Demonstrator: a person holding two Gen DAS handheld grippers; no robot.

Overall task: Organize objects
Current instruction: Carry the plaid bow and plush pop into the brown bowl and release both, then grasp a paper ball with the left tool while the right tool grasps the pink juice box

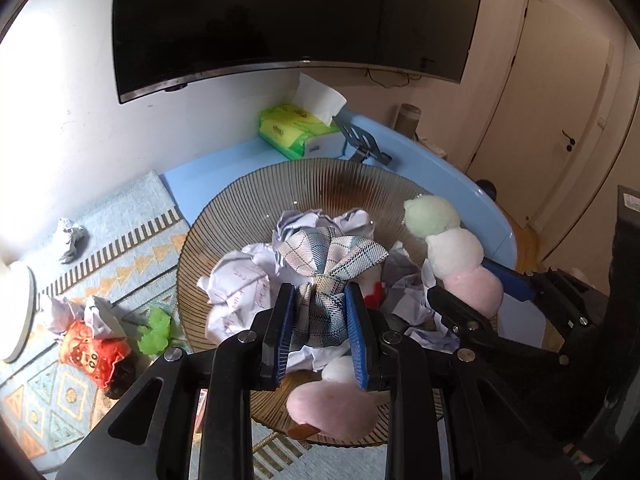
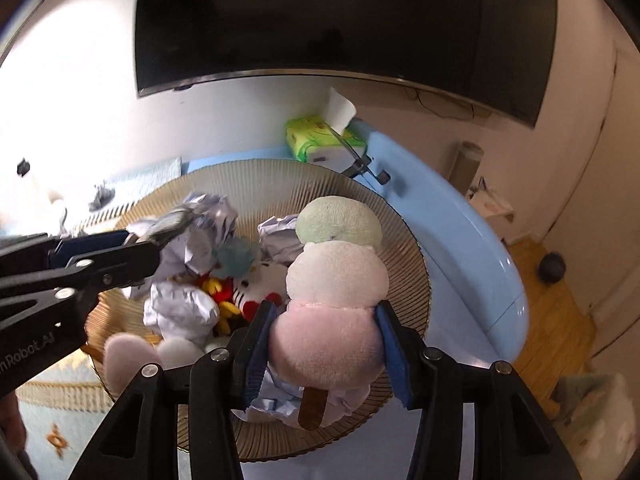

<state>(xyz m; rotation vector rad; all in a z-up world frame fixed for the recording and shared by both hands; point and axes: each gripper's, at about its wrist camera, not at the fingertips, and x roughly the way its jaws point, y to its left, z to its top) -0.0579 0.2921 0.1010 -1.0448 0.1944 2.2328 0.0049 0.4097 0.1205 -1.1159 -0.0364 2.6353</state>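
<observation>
**Two soft loads held over the ribbed bowl**

Black gripper frames fill the bottom of both views, and we read a grip in each. Our left gripper has its blue pads pressed onto the gathered waist of a plaid fabric bow; the jaws stand almost together with only bunched cloth between them. Our right gripper pinches the pink bottom ball of a three-ball plush skewer, jaws spread partway by the stuffing.

Both things hang over the ribbed glass bowl, which already holds crumpled paper balls and a white cat plush.

We judge both loads light and soft. The bow will flop and may slide through smooth pads, so its knotted middle looks the right hold. The skewer squashes under pressure and its top balls lean outward; a hold nearer the middle ball would likely steady it. The bowl looks breakable, so releases should be gentle.

Loose on the patterned mat lie more paper, a red printed pouch and a green scrap.

We cannot make out what sits under the paper heap, nor whether the pink plush at the near rim is a second skewer; the left gripper hides part of it.
</observation>
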